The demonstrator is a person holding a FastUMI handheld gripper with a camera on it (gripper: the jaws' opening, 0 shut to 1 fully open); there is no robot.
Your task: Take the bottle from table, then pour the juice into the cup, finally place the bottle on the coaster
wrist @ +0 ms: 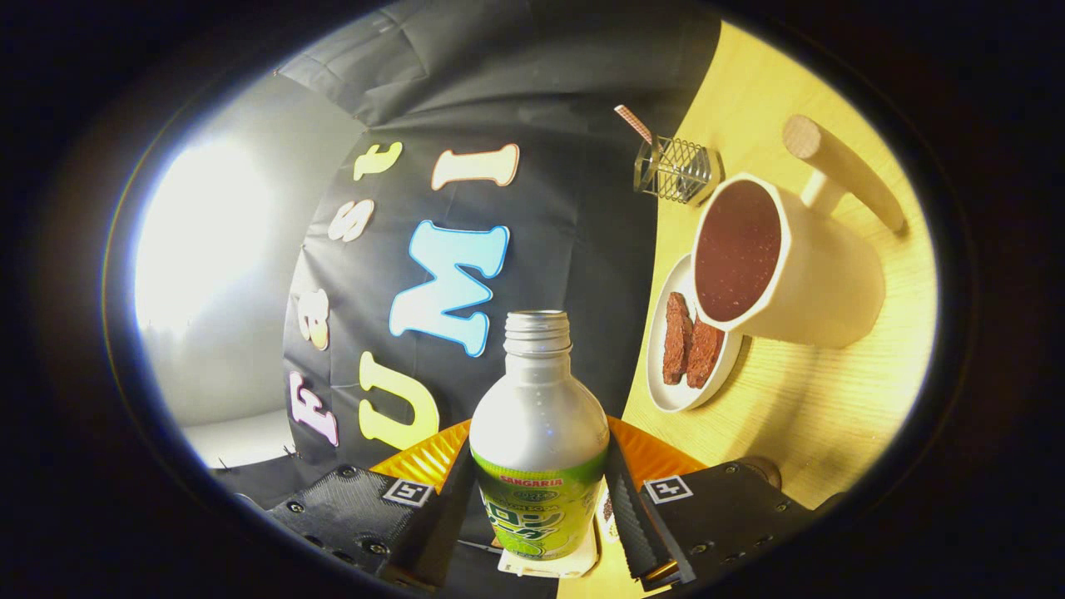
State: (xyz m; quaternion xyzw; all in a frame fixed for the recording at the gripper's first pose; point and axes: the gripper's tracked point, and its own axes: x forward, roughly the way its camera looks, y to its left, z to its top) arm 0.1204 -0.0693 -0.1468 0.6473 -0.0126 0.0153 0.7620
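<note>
My gripper is shut on a silver bottle with a green label; both fingers press on its sides. The bottle's open threaded neck points away from me. The whole scene is rolled sideways, so the wooden table stands to the right of the bottle. On it a white cup with a wooden handle holds dark reddish liquid. The cup sits beyond and to the right of the bottle's mouth, apart from it.
A small white plate with two brown slices lies beside the cup. A wire holder with a striped straw stands farther back near the booth wall.
</note>
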